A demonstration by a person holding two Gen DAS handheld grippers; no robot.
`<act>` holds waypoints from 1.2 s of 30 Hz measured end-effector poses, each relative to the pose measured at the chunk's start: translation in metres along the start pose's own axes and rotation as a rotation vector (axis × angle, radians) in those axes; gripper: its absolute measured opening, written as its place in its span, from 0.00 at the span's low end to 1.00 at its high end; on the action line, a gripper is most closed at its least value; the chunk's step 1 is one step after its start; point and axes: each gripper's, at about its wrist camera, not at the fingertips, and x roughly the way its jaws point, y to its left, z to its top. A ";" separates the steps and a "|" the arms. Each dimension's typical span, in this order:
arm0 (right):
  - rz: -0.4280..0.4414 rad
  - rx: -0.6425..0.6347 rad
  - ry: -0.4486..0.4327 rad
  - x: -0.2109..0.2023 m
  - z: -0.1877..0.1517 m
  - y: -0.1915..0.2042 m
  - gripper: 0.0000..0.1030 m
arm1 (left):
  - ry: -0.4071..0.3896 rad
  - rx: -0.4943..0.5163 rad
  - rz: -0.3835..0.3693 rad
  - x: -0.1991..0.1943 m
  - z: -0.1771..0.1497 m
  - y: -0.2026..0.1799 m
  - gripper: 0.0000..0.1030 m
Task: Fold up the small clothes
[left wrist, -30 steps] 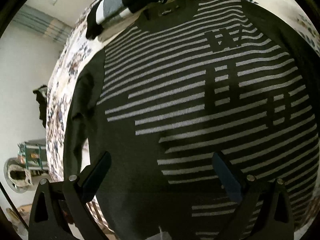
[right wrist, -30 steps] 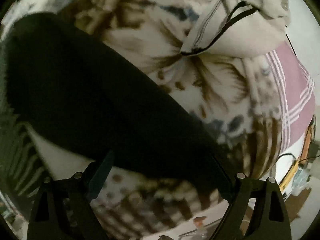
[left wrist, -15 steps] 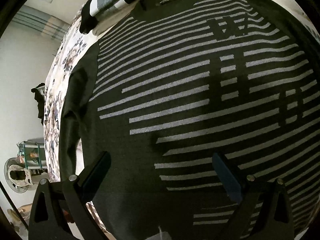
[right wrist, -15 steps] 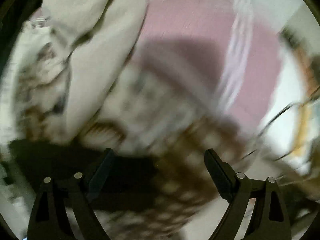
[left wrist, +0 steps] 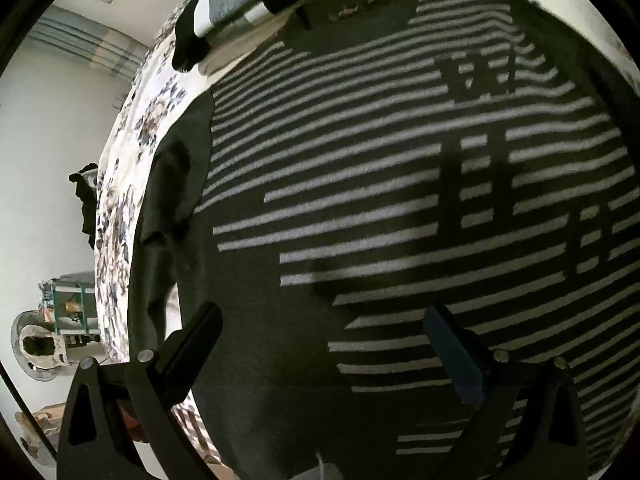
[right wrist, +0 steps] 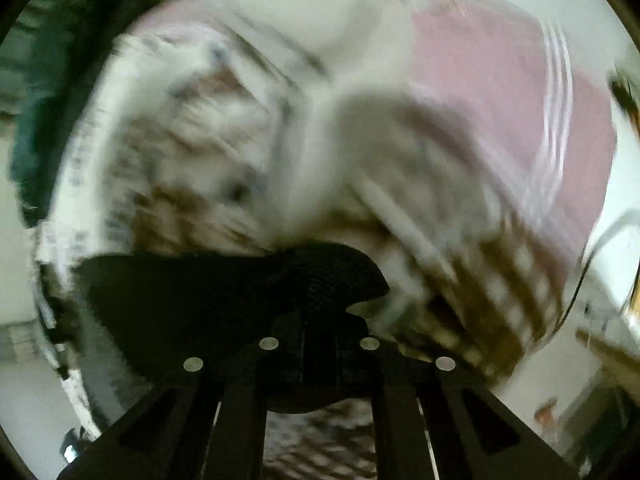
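Observation:
A dark sweater with white stripes lies spread flat on a floral bedspread, its collar at the far end. My left gripper is open and empty, hovering over the sweater's lower part. In the right wrist view, which is blurred by motion, my right gripper is shut on a dark sleeve of the sweater, with the cloth bunched at the fingertips and lifted off the bed.
A folded black, grey and white striped garment lies beside the collar. A pink cloth with white stripes and pale cloth lie on the bed past the right gripper. The bed's edge and the floor show at left.
My right gripper has closed on the dark sleeve and swung quickly with it. My left gripper has stayed open and shifted slightly over the sweater.

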 end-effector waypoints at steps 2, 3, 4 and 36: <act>0.034 -0.056 -0.069 -0.034 0.026 0.024 0.09 | -0.016 -0.024 -0.017 -0.008 0.006 0.001 1.00; 0.055 -0.091 -0.106 -0.053 0.042 0.038 0.09 | -0.020 -0.034 -0.026 -0.011 0.009 0.001 1.00; 0.062 -0.120 -0.137 -0.075 0.060 0.054 0.09 | -0.025 -0.050 -0.037 -0.014 0.012 0.001 1.00; 0.031 -0.209 -0.061 -0.032 0.101 0.257 0.09 | 0.103 -0.425 0.018 0.061 -0.024 0.154 1.00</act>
